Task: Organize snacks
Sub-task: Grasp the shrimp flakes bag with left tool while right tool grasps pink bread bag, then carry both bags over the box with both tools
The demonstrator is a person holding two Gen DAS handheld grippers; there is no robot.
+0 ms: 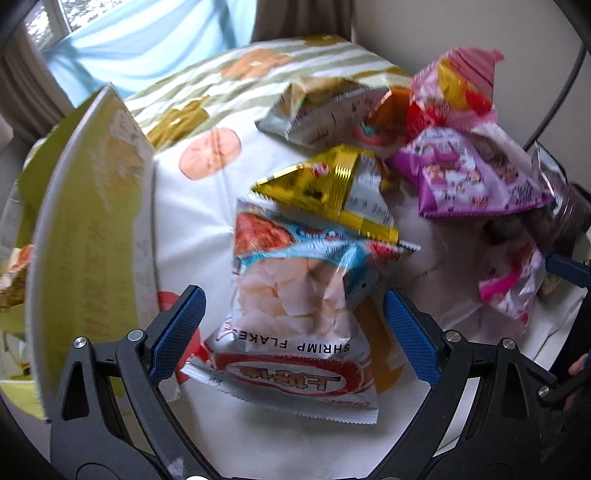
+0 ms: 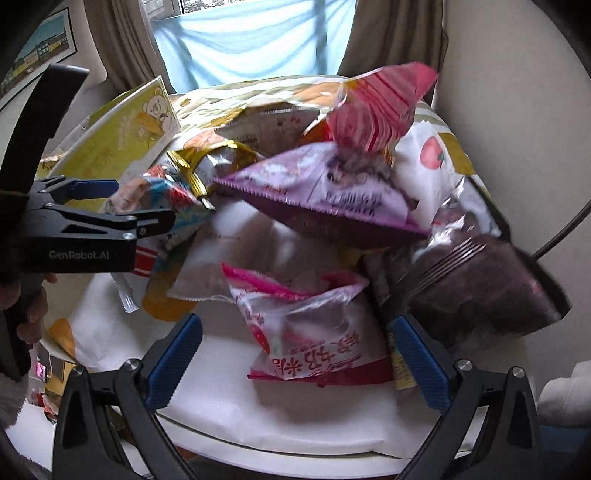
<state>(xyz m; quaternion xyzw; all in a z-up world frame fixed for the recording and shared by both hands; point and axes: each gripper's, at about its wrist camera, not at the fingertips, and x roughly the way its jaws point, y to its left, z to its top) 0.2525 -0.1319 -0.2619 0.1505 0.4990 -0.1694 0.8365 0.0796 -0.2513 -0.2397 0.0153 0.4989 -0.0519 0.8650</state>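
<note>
A round white table [image 2: 280,435] carries a fruit-print cloth [image 1: 207,147] — on it lie snack bags [image 1: 295,295] and a yellow-green box [image 1: 92,221].

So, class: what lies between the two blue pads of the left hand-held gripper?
The shrimp flakes bag, lying on the tablecloth, untouched by the open left hand-held gripper; shown in the left wrist view.

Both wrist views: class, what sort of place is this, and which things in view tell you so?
Probably a room in a home, not a lab or shop. A curtained window stands behind, a framed picture hangs on the wall, and snack bags lie on a table under a fruit-print tablecloth.
</note>
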